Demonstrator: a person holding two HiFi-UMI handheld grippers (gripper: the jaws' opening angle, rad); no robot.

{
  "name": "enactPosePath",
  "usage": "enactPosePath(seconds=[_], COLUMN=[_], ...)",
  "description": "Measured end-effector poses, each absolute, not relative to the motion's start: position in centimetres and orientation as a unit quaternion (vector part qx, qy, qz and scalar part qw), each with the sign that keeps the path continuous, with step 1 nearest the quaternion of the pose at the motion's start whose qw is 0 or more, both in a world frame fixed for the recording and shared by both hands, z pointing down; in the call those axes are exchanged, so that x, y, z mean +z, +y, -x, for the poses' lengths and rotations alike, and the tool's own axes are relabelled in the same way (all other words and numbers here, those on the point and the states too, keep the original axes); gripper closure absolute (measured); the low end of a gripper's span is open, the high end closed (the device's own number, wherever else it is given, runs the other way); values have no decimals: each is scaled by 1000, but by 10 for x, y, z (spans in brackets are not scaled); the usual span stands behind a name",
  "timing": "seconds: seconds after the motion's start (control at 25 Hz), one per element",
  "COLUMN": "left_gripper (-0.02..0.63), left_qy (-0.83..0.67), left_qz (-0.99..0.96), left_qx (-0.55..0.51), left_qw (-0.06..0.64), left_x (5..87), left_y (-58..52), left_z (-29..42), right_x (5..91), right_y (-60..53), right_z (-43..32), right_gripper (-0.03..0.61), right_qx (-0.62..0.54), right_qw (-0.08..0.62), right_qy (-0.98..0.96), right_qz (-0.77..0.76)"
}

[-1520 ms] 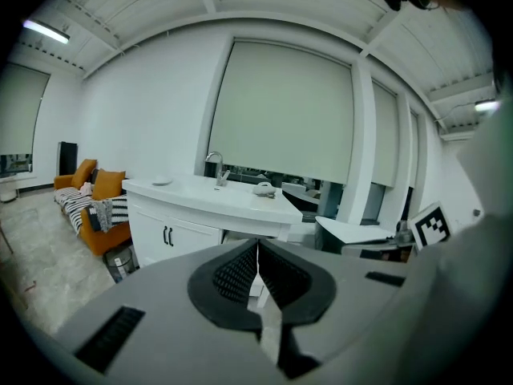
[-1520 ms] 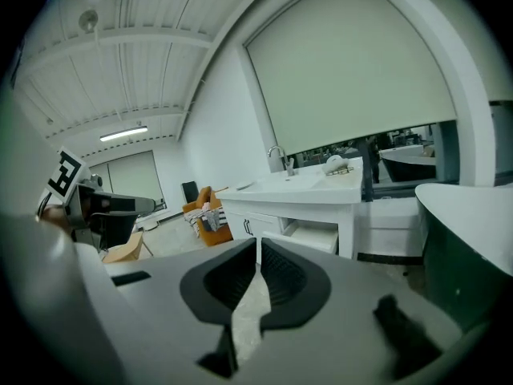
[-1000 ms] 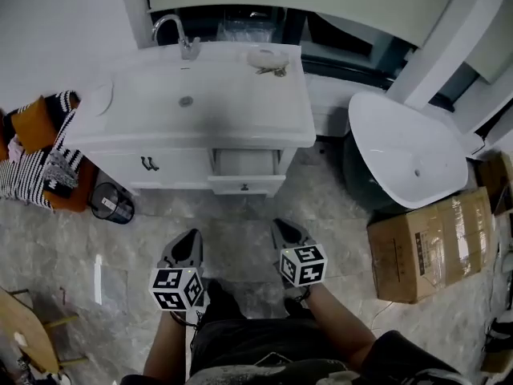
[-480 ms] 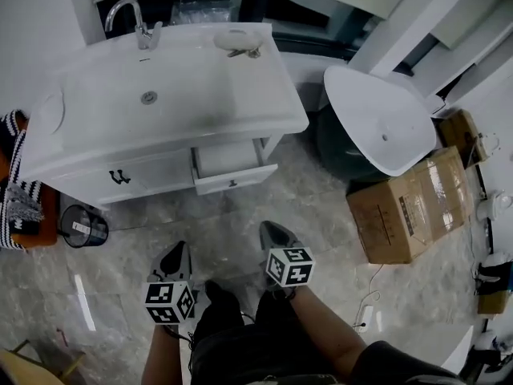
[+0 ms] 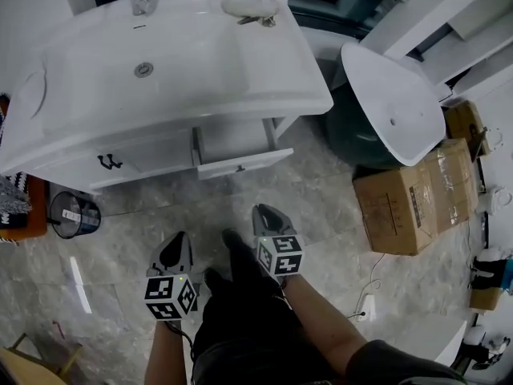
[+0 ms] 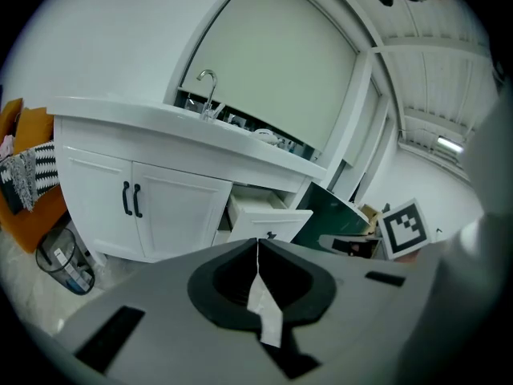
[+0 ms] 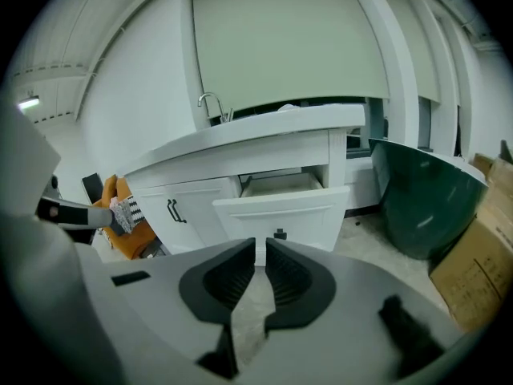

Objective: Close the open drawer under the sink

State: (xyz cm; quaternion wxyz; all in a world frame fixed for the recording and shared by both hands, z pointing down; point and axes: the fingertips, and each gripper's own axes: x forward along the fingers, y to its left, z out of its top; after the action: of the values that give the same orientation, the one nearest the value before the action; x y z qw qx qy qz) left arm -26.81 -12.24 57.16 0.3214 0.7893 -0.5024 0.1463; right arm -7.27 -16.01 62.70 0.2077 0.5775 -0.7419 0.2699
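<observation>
A white sink cabinet point(image 5: 240, 79) fills the space ahead of both hand-held grippers, its top well above them. Off to the right of the right gripper, a loose basin point(image 5: 393, 111) leans on a dark green tub point(image 5: 353, 139), with a cardboard box point(image 5: 413, 199) nearer on that side. Ahead and to the left of the left gripper are the cabinet's shut cupboard doors point(image 5: 136, 157).

The drawer point(image 5: 244, 165) under the sink is pulled out. It lies ahead of the right gripper point(image 5: 264, 213), almost in line with it, and ahead and to the right of the left gripper point(image 5: 176, 241). A stretch of bare floor point(image 5: 240, 195) separates both grippers from the drawer front. Its small dark knob point(image 7: 279, 234) shows just beyond the right gripper's tips in that gripper's view.

Both grippers are closed and empty. The left gripper's jaws meet at the tips, and the right gripper's stand a hair apart with nothing between them.

Over the last second the cabinet has come closer in the head view, and both grippers have dropped lower — the drawer front now sits straight ahead of them. The drawer looks as far out as it was. This reads as the approach: no contact yet, and the closed right gripper seems best placed to push the front in.
</observation>
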Motion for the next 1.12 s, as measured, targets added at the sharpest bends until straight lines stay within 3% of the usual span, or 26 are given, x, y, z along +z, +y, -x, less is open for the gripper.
enactPosePath(seconds=[0.44,0.52,1.12], left_gripper=[598,598,598], left_qy=[-524,-524,-516], left_qz=[-762,-761,-764], left_qx=[161,163,175], left_qw=[343,345,346], left_x=[633,640,666], left_y=[-148,-155,-201], left_z=[266,261,215], right_x=[698,711,767], right_y=[-216,-227,-276], right_z=[68,65,70], right_gripper=[534,412,420], right_qx=[282,288,321], right_qw=[213,215,225], right_qy=[-731,-723,-720], right_qz=[-584,-590,-573])
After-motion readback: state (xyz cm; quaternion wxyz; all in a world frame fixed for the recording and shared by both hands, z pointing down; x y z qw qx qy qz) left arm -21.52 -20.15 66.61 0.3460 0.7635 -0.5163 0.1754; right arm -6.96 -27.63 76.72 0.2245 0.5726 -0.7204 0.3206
